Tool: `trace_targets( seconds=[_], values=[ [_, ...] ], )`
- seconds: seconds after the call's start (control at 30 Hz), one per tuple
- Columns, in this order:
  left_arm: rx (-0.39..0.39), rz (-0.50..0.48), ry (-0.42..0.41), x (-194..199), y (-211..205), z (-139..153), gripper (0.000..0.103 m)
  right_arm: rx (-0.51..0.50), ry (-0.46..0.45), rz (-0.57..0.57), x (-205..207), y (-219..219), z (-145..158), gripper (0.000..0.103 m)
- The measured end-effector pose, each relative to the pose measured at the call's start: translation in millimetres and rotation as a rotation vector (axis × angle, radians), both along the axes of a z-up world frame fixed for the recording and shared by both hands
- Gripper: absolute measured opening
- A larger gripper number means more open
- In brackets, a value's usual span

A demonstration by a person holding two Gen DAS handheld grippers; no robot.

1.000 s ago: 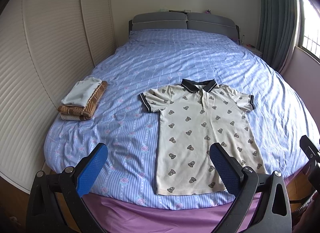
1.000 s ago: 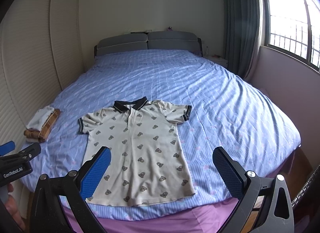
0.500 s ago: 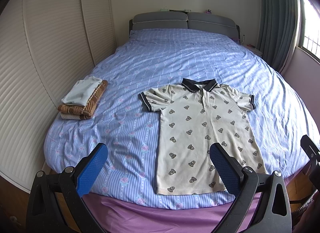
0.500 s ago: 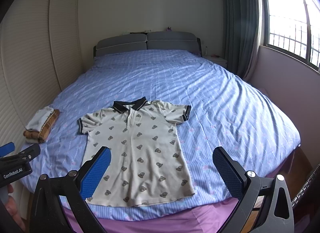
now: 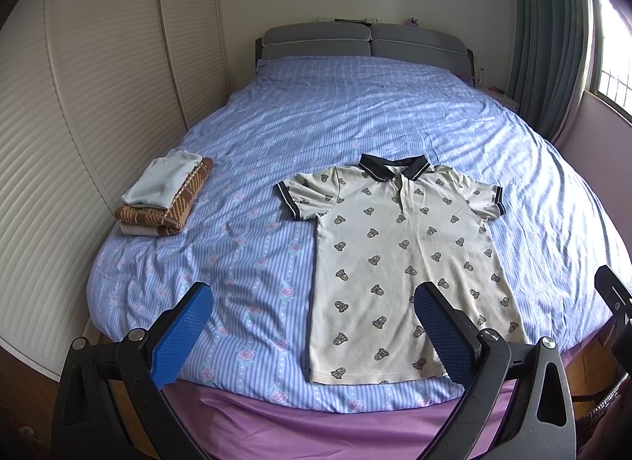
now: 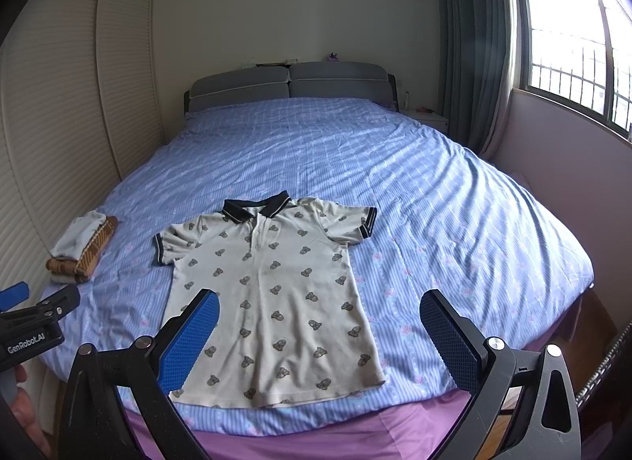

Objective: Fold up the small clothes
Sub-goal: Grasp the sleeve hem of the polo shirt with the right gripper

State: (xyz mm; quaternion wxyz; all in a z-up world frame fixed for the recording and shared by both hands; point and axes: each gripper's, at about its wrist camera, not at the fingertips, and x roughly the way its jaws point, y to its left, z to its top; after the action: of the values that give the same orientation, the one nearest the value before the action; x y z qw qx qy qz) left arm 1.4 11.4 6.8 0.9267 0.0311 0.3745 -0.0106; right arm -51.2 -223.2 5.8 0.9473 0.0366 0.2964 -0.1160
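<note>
A cream polo shirt (image 5: 399, 258) (image 6: 268, 282) with a dark collar and small bear prints lies flat, face up, near the foot of the bed, collar toward the headboard. My left gripper (image 5: 314, 325) hangs open above the bed's near edge, its right pad over the shirt's hem. My right gripper (image 6: 318, 331) is open too, above the shirt's lower right part, holding nothing. In the right wrist view the left gripper's body (image 6: 35, 321) shows at the left edge, with a hand below it.
A stack of folded clothes (image 5: 164, 197) (image 6: 81, 248) sits on the blue striped bedcover (image 5: 355, 112) near the left edge. Slatted wardrobe doors (image 5: 79, 104) run along the left. A window and curtain (image 6: 474, 53) are at the right, with a grey headboard (image 6: 288, 84) beyond.
Both views have shifted only very slightly; the shirt and the open grippers look the same.
</note>
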Motion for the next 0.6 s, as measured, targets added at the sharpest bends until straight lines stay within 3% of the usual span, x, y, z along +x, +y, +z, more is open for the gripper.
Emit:
trace_targets(
  seconds=[0.6],
  values=[
    [0.001, -0.001, 0.002, 0.9, 3.5, -3.1, 0.103, 0.002, -0.001, -0.001, 0.3, -1.8, -2.8, 0.102]
  ],
)
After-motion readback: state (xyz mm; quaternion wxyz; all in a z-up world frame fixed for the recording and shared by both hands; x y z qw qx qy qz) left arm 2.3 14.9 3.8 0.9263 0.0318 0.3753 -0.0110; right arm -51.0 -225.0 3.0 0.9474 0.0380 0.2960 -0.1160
